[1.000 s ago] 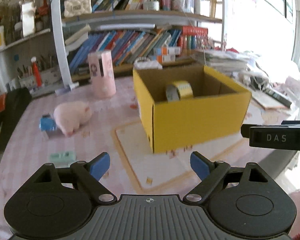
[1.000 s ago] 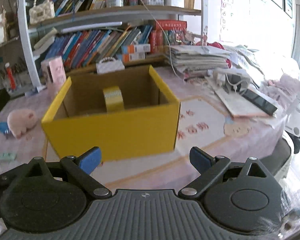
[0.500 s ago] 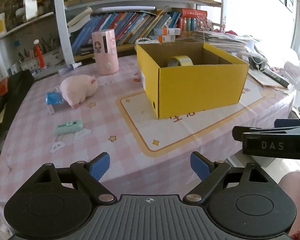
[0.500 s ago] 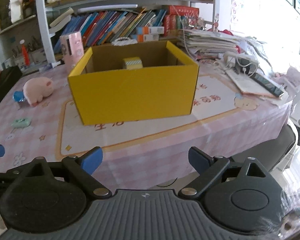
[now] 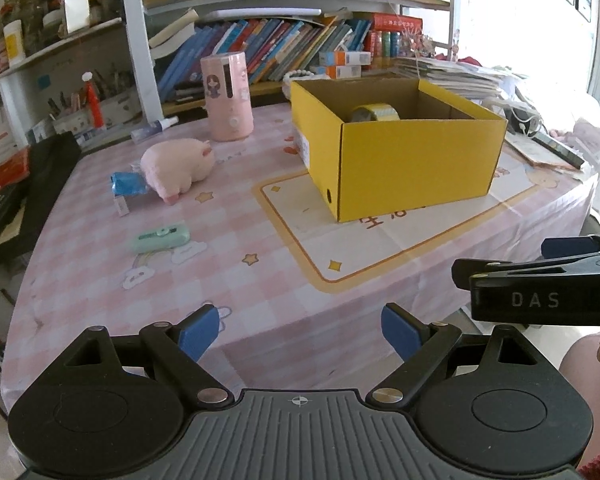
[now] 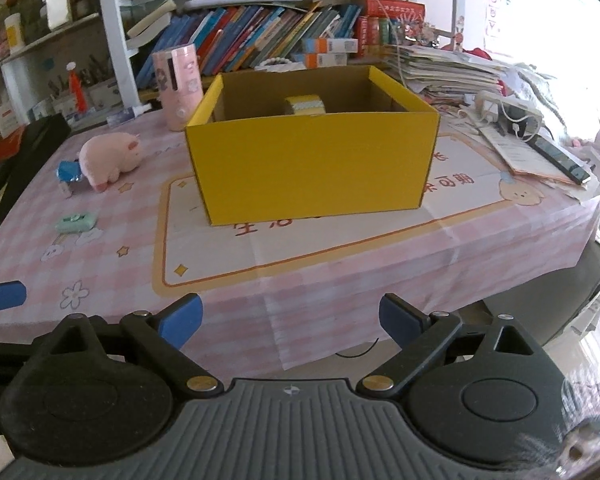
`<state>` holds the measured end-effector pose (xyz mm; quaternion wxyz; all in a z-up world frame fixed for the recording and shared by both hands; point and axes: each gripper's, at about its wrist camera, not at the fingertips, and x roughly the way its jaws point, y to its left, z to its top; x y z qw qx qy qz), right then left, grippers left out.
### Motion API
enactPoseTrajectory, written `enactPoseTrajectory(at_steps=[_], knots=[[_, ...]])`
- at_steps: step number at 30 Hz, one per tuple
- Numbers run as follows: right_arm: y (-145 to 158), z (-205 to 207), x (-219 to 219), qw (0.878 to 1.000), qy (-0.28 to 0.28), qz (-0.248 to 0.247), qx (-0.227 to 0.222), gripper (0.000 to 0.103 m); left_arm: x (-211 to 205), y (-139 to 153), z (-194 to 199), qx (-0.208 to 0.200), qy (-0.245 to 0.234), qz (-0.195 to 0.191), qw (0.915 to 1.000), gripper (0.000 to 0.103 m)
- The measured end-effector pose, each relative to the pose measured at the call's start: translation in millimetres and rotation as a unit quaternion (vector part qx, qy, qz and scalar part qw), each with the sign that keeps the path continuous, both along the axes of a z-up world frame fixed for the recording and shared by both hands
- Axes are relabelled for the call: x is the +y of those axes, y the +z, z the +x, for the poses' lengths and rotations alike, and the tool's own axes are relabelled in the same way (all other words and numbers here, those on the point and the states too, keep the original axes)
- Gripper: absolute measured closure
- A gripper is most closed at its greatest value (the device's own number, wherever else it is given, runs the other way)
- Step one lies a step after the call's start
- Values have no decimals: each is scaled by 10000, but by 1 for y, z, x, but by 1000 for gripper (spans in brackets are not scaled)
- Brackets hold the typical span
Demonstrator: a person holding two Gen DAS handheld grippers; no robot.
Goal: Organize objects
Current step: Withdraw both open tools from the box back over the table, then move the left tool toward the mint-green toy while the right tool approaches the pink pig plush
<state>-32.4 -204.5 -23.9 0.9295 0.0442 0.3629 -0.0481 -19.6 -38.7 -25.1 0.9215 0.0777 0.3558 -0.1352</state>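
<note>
I held my left gripper (image 5: 300,330) off the near edge of the table (image 5: 260,280), its blue pads spread wide with nothing between them. My right gripper (image 6: 290,320) hung beside it, likewise released and empty, and its black side showed at the right of the left wrist view. Both pointed down and across the pink checked cloth toward the yellow box (image 6: 312,168), which sat on the printed mat in the middle of the table. A roll of yellow tape (image 6: 305,105) stood inside the box near its far wall. To the left of the box, well apart from it, lay the pink plush pig (image 5: 178,168), with a blue packet (image 5: 128,184) just beside its left end, touching it or nearly so. Nearer to me a mint green case (image 5: 162,237) rested flat on the cloth. A pink cylinder (image 5: 229,96) stood upright behind the pig, near the bookshelf (image 5: 300,48).
</note>
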Motion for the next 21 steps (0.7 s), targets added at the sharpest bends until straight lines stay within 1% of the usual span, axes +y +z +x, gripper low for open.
enactPoseTrajectory(at_steps=[9,21], knots=[[-2,3,25,9995,286,-57,90,7,22,-3,-5,62,256,19,9997,13],[-2,10,65,9967,800,78,129,7,62,0,-14,14,687,74,9976,13]])
